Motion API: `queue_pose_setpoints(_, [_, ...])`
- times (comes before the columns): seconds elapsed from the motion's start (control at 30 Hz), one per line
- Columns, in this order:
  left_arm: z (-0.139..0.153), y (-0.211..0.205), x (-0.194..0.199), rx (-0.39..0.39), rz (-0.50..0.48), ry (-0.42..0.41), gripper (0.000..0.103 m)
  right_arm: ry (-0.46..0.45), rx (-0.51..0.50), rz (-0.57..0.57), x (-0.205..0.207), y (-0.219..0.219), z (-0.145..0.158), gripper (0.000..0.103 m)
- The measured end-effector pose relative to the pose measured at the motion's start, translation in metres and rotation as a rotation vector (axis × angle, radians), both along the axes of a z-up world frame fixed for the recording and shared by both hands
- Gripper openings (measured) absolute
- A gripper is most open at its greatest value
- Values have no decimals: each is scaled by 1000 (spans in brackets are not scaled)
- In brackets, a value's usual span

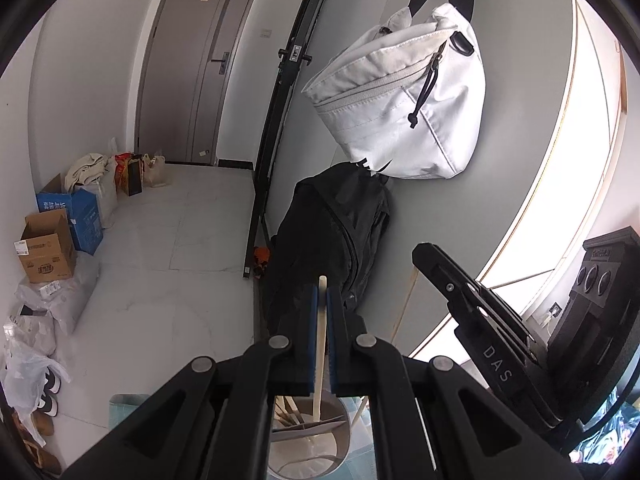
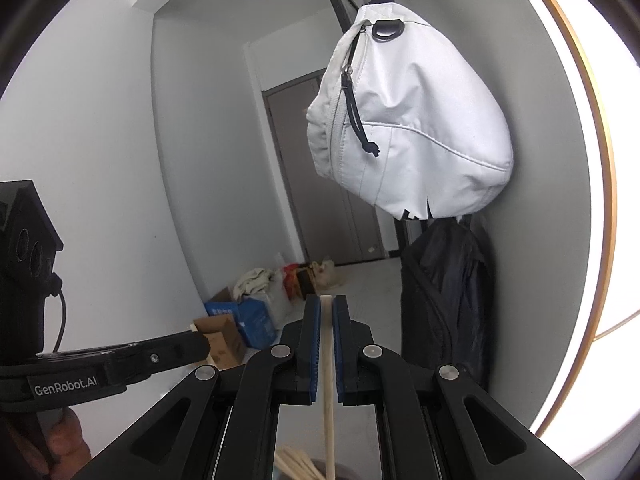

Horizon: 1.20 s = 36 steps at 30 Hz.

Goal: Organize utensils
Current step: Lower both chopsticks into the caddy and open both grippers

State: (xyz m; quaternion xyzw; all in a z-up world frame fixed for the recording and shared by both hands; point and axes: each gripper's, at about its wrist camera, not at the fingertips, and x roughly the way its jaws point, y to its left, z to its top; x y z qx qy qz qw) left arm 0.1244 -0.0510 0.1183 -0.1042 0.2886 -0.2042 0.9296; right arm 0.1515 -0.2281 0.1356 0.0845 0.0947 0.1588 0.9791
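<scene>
My left gripper [image 1: 322,300] is shut on a pale wooden chopstick [image 1: 320,344] that stands upright, its lower end inside a round divided utensil holder [image 1: 344,444] below the jaws. Several other wooden utensils [image 1: 290,412] lean in the holder. My right gripper [image 2: 327,312] is shut on another pale wooden chopstick [image 2: 329,400], also upright, above more wooden sticks [image 2: 296,464] at the bottom edge. The right gripper's body [image 1: 492,336] shows at the right of the left wrist view; the left gripper's body [image 2: 100,368] shows at the left of the right wrist view.
A white bag [image 1: 404,100] hangs on the grey wall above a black backpack [image 1: 332,232]. A black folded frame [image 1: 276,128] leans by the wall. Cardboard boxes [image 1: 48,248], bags and shoes [image 1: 44,420] line the floor at left. A grey door [image 1: 192,64] is behind.
</scene>
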Motion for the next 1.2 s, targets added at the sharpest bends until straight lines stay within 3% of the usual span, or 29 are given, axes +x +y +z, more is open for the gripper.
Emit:
queue_pose_setpoints(0.17, [-14, -1, 13, 9, -10, 25, 0, -37, 33, -11, 16, -1, -12, 5])
queue_pose_setpoints(0.6, [-37, -7, 34, 1, -15, 96, 0, 46, 14, 10, 42, -6, -53, 5])
queue_pose_setpoints(0.87, [-46, -6, 33, -16, -65, 114, 0, 51, -1, 68, 35, -5, -65, 6])
queue_pose_setpoints(1.07, [-52, -10, 27, 36, -111, 98, 0, 78, -14, 112, 24, -6, -77, 6])
queue_pose_setpoints(1.2, [-61, -16, 27, 44, -180, 156, 1, 117, -2, 166, 15, -8, -84, 9])
